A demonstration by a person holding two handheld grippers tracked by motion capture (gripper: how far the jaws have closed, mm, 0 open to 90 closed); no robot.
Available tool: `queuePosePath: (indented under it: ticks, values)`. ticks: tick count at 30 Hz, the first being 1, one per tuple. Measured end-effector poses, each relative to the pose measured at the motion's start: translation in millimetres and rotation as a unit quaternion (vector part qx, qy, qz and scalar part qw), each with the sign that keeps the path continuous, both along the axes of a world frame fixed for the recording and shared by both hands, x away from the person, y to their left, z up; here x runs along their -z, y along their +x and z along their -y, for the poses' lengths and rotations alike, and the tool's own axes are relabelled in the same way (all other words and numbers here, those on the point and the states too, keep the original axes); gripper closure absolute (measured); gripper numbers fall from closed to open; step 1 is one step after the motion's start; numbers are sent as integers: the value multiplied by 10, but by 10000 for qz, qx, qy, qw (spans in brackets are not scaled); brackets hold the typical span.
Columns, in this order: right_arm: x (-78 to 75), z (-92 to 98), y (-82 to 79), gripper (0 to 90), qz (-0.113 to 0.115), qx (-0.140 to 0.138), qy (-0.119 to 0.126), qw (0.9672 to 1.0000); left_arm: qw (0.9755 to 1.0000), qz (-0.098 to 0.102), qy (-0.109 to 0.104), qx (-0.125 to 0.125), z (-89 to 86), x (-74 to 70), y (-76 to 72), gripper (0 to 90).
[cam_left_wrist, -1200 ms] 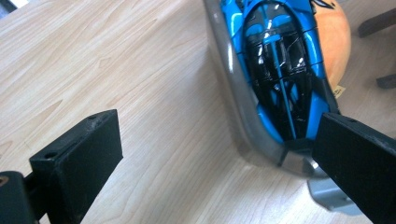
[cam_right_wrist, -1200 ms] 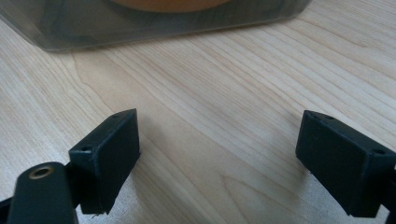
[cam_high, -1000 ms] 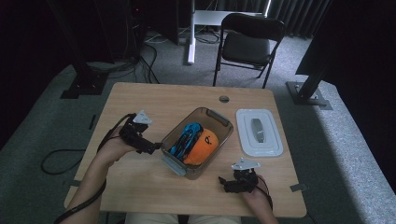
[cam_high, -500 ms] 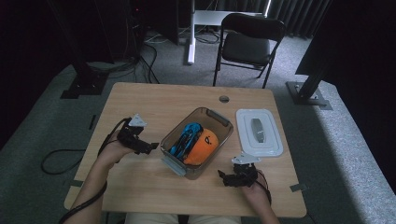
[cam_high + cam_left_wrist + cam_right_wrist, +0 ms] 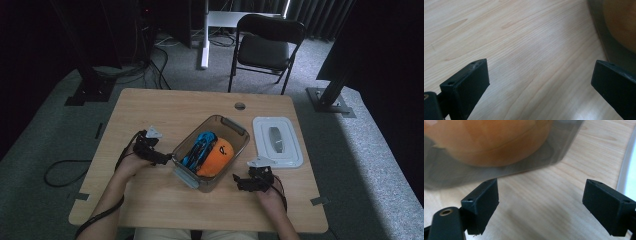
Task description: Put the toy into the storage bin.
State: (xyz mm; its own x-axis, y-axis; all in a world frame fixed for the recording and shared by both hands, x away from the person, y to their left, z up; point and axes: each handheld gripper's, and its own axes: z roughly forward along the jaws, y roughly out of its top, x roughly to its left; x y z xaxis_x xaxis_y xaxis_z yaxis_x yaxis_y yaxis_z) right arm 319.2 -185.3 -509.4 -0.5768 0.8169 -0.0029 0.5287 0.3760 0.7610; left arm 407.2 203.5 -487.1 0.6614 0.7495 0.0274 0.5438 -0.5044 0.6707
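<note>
A clear grey plastic container [image 5: 235,131] stands in the middle of the wooden table [image 5: 150,110], holding an orange object [image 5: 217,156] and a blue object [image 5: 200,145]. My left gripper [image 5: 162,159] sits just left of the container, open, with bare wood between its jaws [image 5: 541,82]; the container wall [image 5: 604,37] shows at the right. My right gripper [image 5: 240,181] lies at the container's near right corner, open over bare wood [image 5: 541,202], with the container [image 5: 549,157] and the orange object [image 5: 499,140] close ahead.
A white lid [image 5: 277,141] lies flat to the right of the container; its edge [image 5: 626,170] runs near my right jaw. A small hole [image 5: 240,106] marks the table's far side. Beyond the table stands a black folding chair [image 5: 262,47].
Both grippers have drawn in toward the container: the left one moved right to its left wall, the right one moved left toward its near right corner.
</note>
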Motion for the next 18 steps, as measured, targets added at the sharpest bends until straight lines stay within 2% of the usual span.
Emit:
queuePosePath:
  ticks: [5, 10, 18]
  values:
    - [-9, 6, 58, 132, 13, 68, 1, 10000, 9999, 111, 18, 11, 83, 48, 62, 23]
    - [-18, 11, 145, 132, 40, 149, 31, 9999, 9999, 64, 130, 82, 201, 118, 136, 23]
    - [-3, 6, 225, 132, 19, 190, 55, 9998, 10000, 81, -1, 33, 232, 156, 221, 23]
